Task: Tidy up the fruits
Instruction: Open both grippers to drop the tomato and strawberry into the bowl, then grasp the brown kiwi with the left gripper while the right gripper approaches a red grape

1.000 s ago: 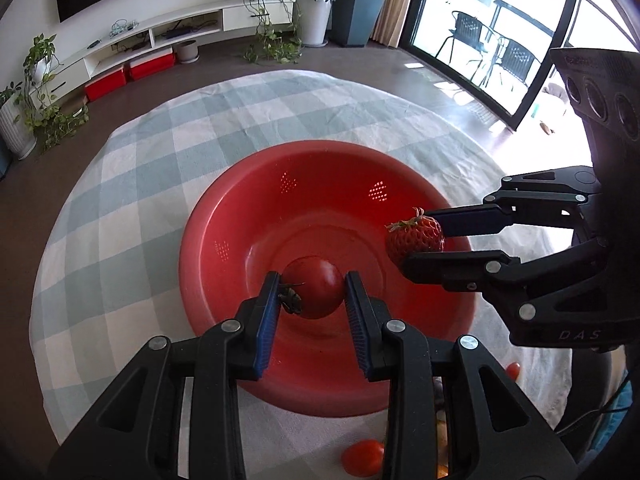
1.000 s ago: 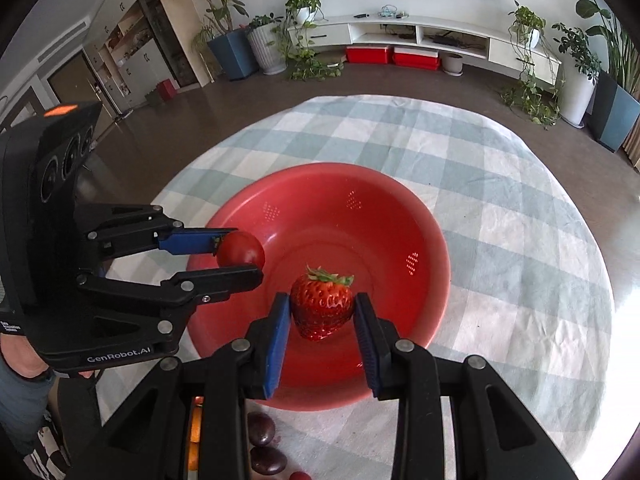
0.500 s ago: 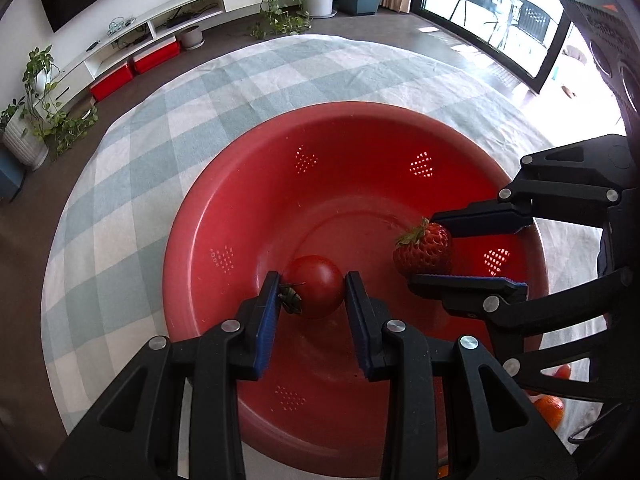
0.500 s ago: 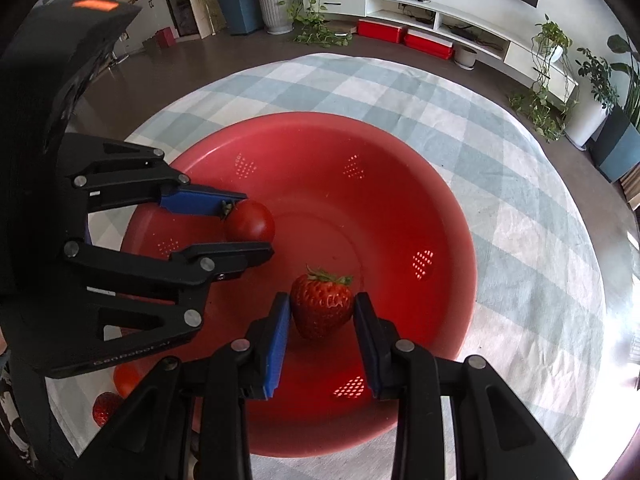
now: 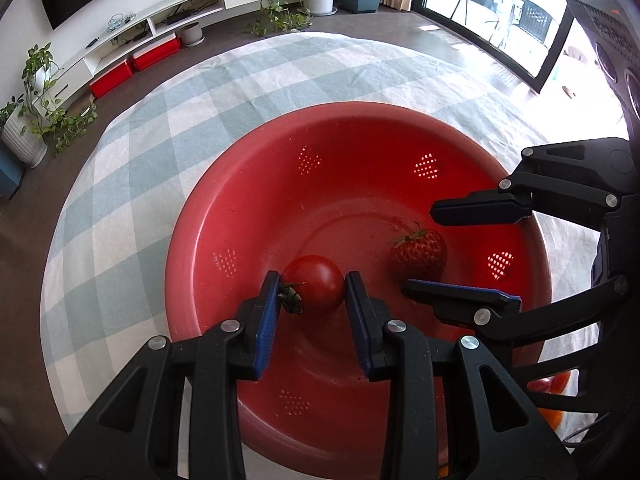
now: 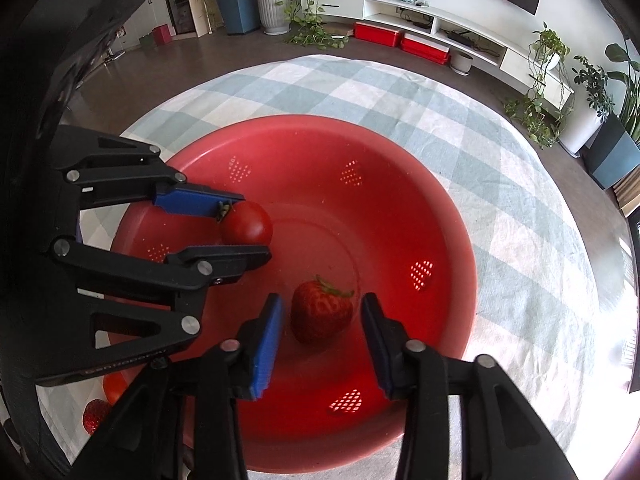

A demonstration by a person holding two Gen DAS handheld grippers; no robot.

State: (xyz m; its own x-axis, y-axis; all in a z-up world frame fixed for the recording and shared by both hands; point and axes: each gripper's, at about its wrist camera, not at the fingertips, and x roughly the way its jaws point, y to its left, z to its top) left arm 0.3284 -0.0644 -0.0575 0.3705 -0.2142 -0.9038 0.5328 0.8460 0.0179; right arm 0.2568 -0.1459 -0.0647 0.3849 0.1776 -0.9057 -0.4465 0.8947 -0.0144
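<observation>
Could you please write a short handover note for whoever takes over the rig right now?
Left claw: shut on the tomato, low inside the red colander.
Right claw: open, pads clear of the strawberry, which lies on the colander floor.
Done: strawberry delivered.
Left: release the tomato, then fetch the loose strawberry outside the rim; other fruit there is mostly hidden.
</observation>
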